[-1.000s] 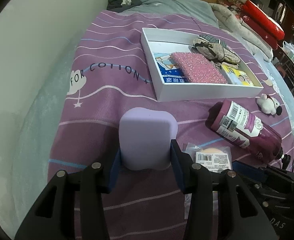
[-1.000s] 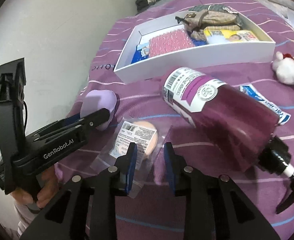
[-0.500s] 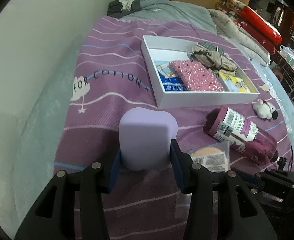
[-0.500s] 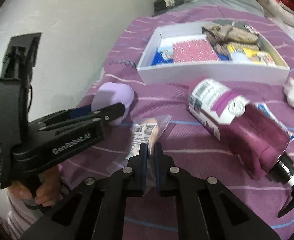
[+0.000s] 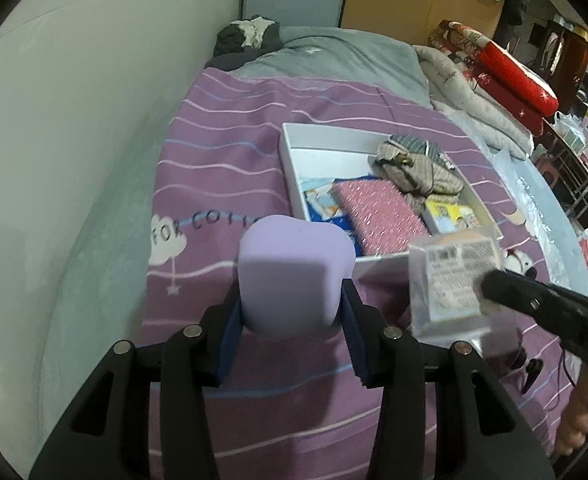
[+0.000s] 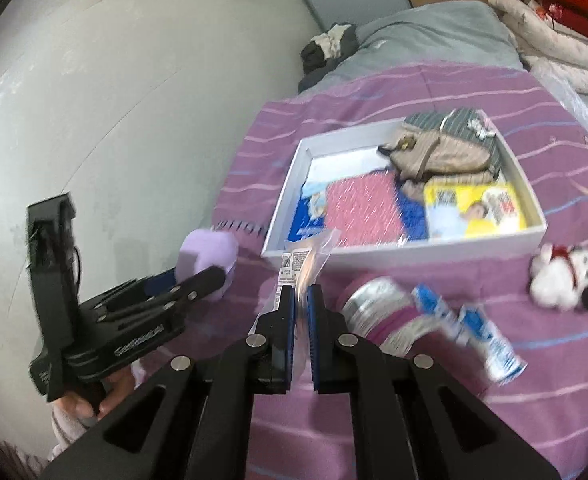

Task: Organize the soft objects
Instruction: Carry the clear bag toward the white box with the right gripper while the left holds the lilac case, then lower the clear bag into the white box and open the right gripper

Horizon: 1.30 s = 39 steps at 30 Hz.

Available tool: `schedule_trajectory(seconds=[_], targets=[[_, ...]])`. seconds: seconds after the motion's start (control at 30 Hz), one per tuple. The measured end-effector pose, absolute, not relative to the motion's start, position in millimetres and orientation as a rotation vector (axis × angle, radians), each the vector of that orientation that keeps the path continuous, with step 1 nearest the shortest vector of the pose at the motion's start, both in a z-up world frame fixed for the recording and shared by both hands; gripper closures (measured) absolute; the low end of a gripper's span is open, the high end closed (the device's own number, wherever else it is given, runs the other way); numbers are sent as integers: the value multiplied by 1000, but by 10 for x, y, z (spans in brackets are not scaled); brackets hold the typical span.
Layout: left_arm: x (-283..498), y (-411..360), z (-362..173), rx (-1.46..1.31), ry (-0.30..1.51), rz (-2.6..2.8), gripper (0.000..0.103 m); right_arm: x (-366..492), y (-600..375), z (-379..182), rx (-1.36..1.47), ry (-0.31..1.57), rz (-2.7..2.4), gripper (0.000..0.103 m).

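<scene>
We have the left gripper (image 5: 290, 308) pinching a lavender foam sponge (image 5: 294, 268) between its blue pads (image 5: 230, 332), the sponge standing upright out of the jaws and held above the purple striped bedspread (image 5: 222, 152). Our right gripper (image 6: 299, 300) has its fingers pressed almost together on a clear plastic packet (image 6: 300, 260) that carries a white barcode label and an orange puff inside; the packet sticks up past the fingertips and hangs clear of the bedspread, just short of the near wall of the white tray (image 6: 406, 254). In the left wrist view the same packet (image 5: 454, 280) sits to the right of the sponge, in front of the tray's near right corner, with the right gripper's black finger across its lower right edge. The tray lies further along the bed and holds a pink sparkly cloth (image 6: 362, 208), a blue package (image 6: 306, 220) at its left, a yellow package (image 6: 474, 210) at its right, and a bundle of striped beige fabric (image 6: 438, 152) at its far side. On the bedspread near the tray's front wall lie a dark purple pump bottle (image 6: 382, 316) on its side, a blue and white sachet (image 6: 470, 332) just beside it, and a small white plush toy (image 6: 566, 284) further right.
</scene>
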State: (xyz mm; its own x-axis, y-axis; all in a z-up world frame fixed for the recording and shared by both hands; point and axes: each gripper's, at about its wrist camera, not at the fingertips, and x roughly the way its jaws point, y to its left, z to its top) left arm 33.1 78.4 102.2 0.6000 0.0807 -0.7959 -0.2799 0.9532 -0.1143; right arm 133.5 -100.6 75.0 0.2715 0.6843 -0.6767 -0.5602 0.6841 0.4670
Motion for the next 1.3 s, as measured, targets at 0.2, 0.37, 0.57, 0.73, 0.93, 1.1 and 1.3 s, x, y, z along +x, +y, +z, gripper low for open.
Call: schedule_trajectory(seconds=[0.2,0.37,0.57,0.73,0.93,1.1,1.3], targets=[[477,829,1042,-253,901,219,56,1685,-896,770,150,964,858,98],[529,897,1046,-248,894,254,56,1987,-568,691,72,951,848,98],[510,958,1045,-259,889,267,56,2306,-62,349,75,1086,926,98],[511,966,1041,-250,889,276,56,2383,74,182,11,1152,878,98],[539,935,1016,-244,899,280,55,2414,51,115,-48,1169,847,97],[544,914,1034,-242,899,278,55,2383,100,76,-73,1190,850,89],[614,849,1065,-245,906,267,55,2330,-123,327,-7,1131,853,51]])
